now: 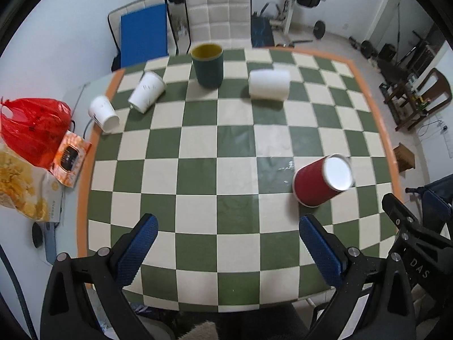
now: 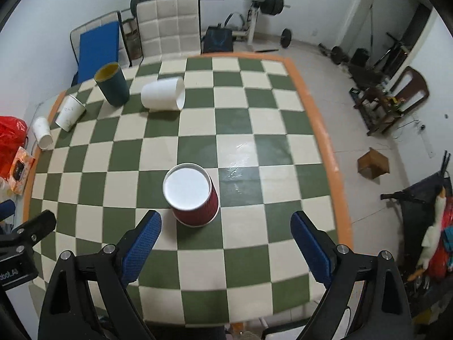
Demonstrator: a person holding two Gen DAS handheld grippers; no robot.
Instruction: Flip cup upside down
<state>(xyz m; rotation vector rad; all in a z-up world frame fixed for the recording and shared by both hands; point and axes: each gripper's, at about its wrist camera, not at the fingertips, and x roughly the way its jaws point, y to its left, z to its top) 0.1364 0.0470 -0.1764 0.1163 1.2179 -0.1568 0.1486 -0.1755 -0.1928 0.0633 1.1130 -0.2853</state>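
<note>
Evidently inverted, red ribbed cup [image 2: 195,198] shows its white base.

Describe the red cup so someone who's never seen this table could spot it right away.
On the green-and-cream checkered table, look at the near half, just ahead of the right gripper. The red cup stands there upside down, its white base facing up. It is the only red, ribbed cup; the others sit far back, white or dark green.

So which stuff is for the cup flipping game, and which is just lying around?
For the job:
red cup, already bottom-up
dark green cup, upright
white cup on its side
two small white cups
both tongs, open

Just lying about:
red bag
orange packet
snack bag
</note>
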